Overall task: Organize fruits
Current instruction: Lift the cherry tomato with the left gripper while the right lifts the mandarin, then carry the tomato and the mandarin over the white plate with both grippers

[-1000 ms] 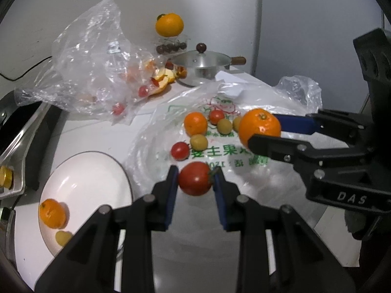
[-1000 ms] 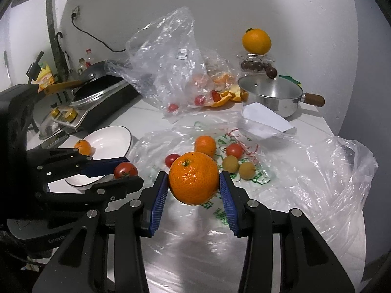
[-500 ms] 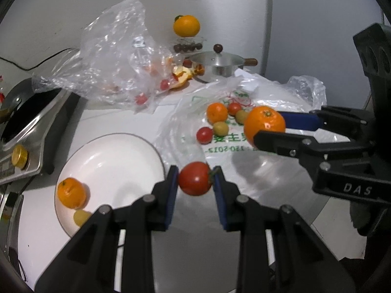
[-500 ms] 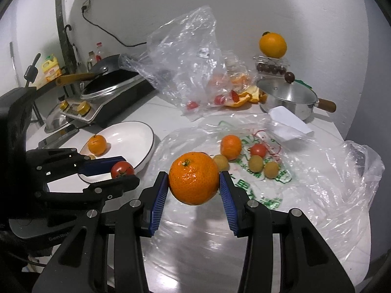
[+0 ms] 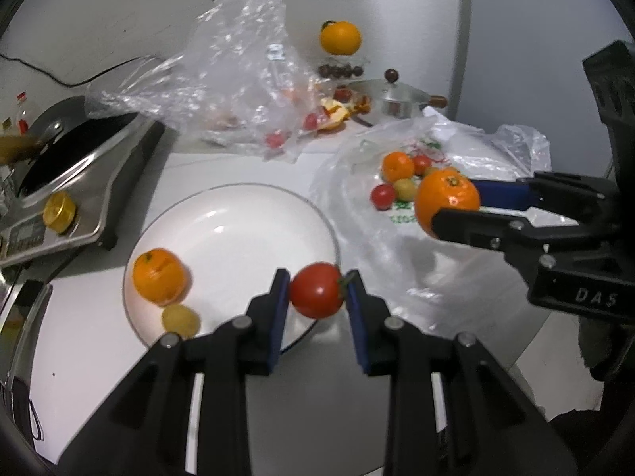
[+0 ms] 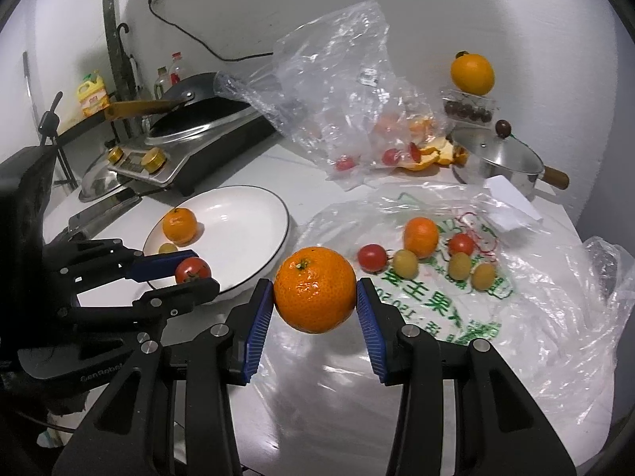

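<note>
Fruits are split between a white plate (image 5: 238, 214) and a flattened printed plastic bag (image 6: 456, 317) on a white table (image 5: 190, 170), with two pieces held in the air. The left tongs (image 5: 316, 291) pinch a red tomato (image 5: 316, 289) between blue pads over the plate's rim at about 5 o'clock, seen from the left wrist. The right tongs (image 6: 315, 291) clamp a large orange (image 6: 315, 288) above the near edge of the bag — just beside the plate's 4 o'clock side in the right wrist view.

On the plate, a smaller mandarin (image 5: 160, 275) sits at about 8 o'clock, with a yellow-green cherry tomato (image 5: 180, 319) touching or nearly touching it at 7 o'clock. On the bag lie another mandarin (image 6: 420, 237), two red cherry tomatoes (image 6: 372, 257) and several yellow-green ones (image 6: 405, 263), clustered close together.

Behind them, a crumpled clear bag (image 6: 329, 79) holds red cherry tomatoes and orange peel. At the table's far side, toward 1 o'clock from the right wrist, stands a lidded steel saucepan (image 6: 500, 160) with a wooden handle; behind it an orange (image 6: 472, 73) rests on a clear box of dark fruit (image 6: 468, 109). A black wok on an induction cooker (image 6: 190, 135) occupies the 10 o'clock side — bottles stand behind it.
</note>
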The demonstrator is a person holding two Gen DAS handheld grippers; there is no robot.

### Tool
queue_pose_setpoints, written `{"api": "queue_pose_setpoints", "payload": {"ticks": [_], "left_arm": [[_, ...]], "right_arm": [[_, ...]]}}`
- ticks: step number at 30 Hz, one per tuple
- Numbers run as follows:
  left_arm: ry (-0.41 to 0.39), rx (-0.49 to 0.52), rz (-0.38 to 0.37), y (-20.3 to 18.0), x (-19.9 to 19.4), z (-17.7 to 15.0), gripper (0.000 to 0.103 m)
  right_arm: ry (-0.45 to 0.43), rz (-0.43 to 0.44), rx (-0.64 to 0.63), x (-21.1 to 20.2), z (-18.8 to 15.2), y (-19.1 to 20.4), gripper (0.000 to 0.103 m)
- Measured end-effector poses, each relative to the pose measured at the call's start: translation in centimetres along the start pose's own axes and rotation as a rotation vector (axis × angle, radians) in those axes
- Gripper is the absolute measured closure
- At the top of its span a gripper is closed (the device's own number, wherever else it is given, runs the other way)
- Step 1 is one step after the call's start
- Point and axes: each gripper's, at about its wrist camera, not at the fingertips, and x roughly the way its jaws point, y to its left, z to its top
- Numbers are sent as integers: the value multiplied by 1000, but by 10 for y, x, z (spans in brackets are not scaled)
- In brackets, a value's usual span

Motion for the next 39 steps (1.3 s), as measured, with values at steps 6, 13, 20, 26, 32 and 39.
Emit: {"api": "queue_pose_setpoints", "payload": {"ticks": [6,13,20,26,32,39], "left_arm": [[6,-28,28,19,2,-9,74],[6,-22,72,31,5,-17,74],[22,-36,77,44,11,-22,74],[36,-45,73,49,15,-25,74],[31,-57,61,55,14,-27,72],[3,-70,55,64,5,-26,70]], "right_arm": [[15,15,-19,10,2,14,58],[32,30,-36,23,5,28,58],[47,44,-52,34,6,39,58],[57,50,-58,45,7,47,58],[71,54,-68,54,9,54,58],[81,56,-83,62,13,63,58]]}}
